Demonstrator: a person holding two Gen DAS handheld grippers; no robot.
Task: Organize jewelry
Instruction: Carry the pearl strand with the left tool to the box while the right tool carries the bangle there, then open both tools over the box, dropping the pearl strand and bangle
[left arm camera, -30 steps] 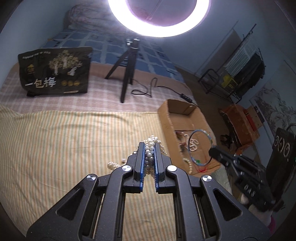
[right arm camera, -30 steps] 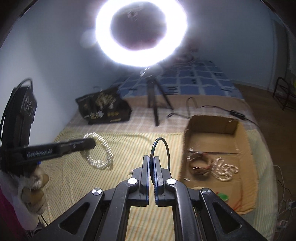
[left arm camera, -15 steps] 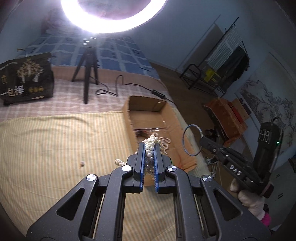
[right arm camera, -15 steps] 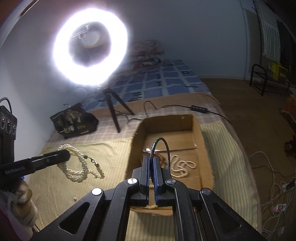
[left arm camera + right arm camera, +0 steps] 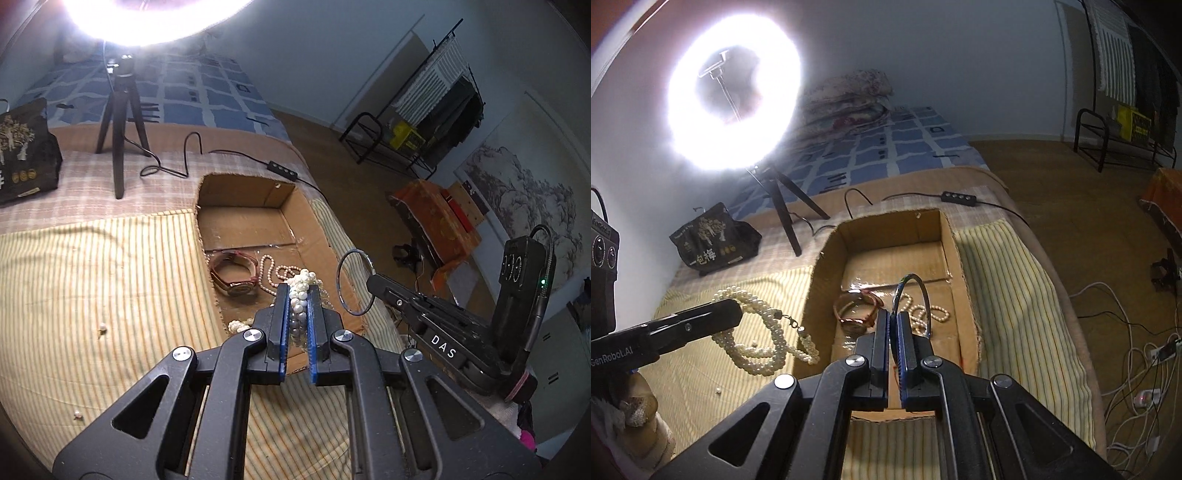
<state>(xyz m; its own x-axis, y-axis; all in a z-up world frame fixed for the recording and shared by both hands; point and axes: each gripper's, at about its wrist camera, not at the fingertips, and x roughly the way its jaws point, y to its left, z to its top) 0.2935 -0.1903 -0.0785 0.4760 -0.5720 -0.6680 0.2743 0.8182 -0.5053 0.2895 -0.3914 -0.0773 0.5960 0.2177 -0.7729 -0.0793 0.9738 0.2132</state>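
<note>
My left gripper [image 5: 298,288] is shut on a thick white pearl necklace [image 5: 303,281], held in the air at the near left edge of the cardboard box [image 5: 243,192]; the necklace hangs in loops in the right wrist view [image 5: 764,339]. My right gripper [image 5: 894,314] is shut on a thin dark bangle [image 5: 911,291], held above the box's near end; the bangle also shows in the left wrist view [image 5: 354,282]. Inside the box lie a pink-strapped watch [image 5: 234,275] and a thin pearl strand [image 5: 275,273].
A ring light [image 5: 733,107] on a black tripod [image 5: 120,122] stands behind the box, its cable and switch [image 5: 282,168] trailing past. A black printed bag [image 5: 714,240] sits at the back left. Loose beads [image 5: 101,326] lie on the striped cloth. Floor cables [image 5: 1137,354] lie right of the bed.
Both grippers have moved toward the box with their jewelry. The pearl necklace has come from over the cloth to the box's edge. The bangle now hangs over the box's near end.
</note>
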